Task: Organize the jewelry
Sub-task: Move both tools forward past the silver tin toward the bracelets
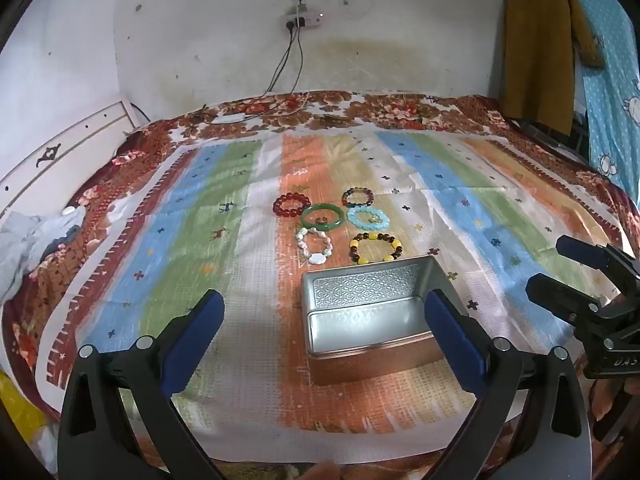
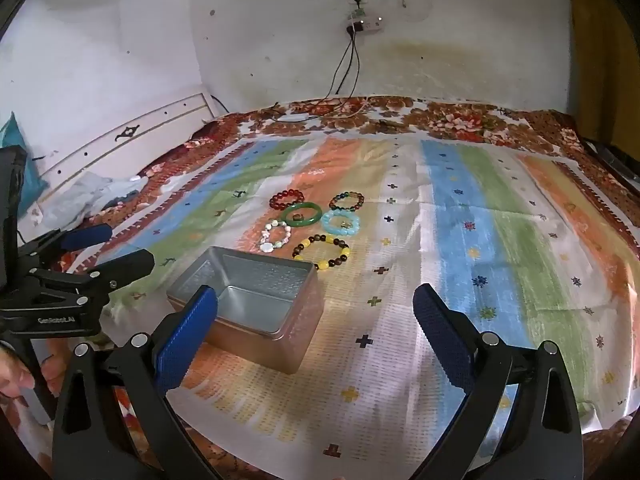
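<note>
Here I hold both the left gripper (image 1: 324,328) and right gripper (image 2: 316,320) spread wide, empty; tin box (image 1: 368,312) just ahead, bracelets (image 1: 332,226) beyond it.

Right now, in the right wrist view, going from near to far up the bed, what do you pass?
Metal tin → yellow and brown bead bracelet → light blue bracelet → multicolored bead bracelet → floral bedspread border → wall power strip.
</note>
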Tool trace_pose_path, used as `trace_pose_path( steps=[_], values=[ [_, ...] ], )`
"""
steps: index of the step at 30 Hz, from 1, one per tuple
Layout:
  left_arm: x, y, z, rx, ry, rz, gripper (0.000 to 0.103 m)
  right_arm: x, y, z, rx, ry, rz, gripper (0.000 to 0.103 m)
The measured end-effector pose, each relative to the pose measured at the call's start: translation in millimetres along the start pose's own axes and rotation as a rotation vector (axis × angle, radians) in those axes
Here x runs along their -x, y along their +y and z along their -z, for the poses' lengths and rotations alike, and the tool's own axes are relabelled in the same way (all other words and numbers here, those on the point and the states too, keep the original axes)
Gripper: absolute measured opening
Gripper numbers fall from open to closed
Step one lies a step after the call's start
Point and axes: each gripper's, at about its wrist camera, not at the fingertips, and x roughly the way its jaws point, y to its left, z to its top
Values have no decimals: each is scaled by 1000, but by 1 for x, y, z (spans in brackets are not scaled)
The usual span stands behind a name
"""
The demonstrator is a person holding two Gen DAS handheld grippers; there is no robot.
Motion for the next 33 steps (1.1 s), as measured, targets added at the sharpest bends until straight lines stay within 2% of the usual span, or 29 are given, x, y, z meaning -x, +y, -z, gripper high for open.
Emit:
trace_pose_path(
  steps=[10,19,29,33],
  values=[
    [3,10,0,52,18,94,98,2,0,-1,-13,-10,-13,99],
    [10,14,-5,24,23,134,98,-1,10,1,37,2,-2,99],
    [13,5,-2,-34,-4,99,98,1,7,0,19,-8,-13,99],
    [8,7,-3,-16,17,48,98,3,5,0,15,-16,-20,99]
  ],
)
